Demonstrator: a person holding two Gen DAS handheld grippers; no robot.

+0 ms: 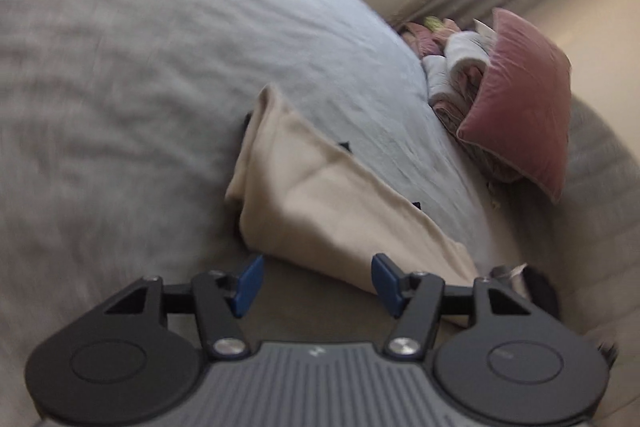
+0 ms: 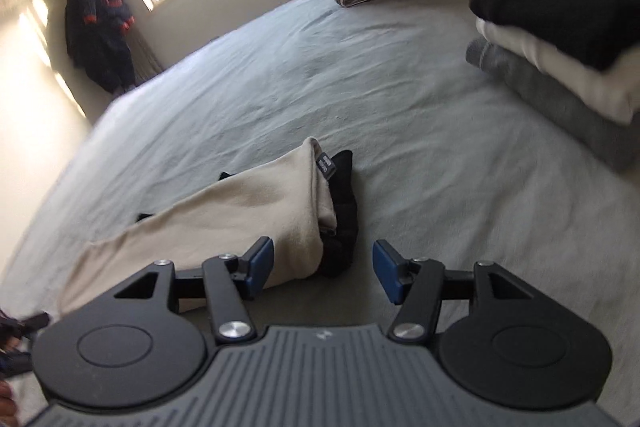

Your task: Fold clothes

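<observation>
Beige garment (image 1: 320, 203), folded lengthwise, laid across grey bed sheet (image 1: 140, 67), black garment (image 2: 340, 211) seen beneath it (only edges showing). Left gripper (image 1: 316, 285) held just short of garment's near edge, jaws parted, nothing clamped between pads. Right gripper (image 2: 322, 273) held over garment's other end, jaws likewise apart, fabric end seen between fingers but not pinched. Stack of folded clothes (image 2: 560, 55) (black on white on grey) placed well apart, at right. Pink cushion (image 1: 520, 99) leaned against bundled bedding near window.
</observation>
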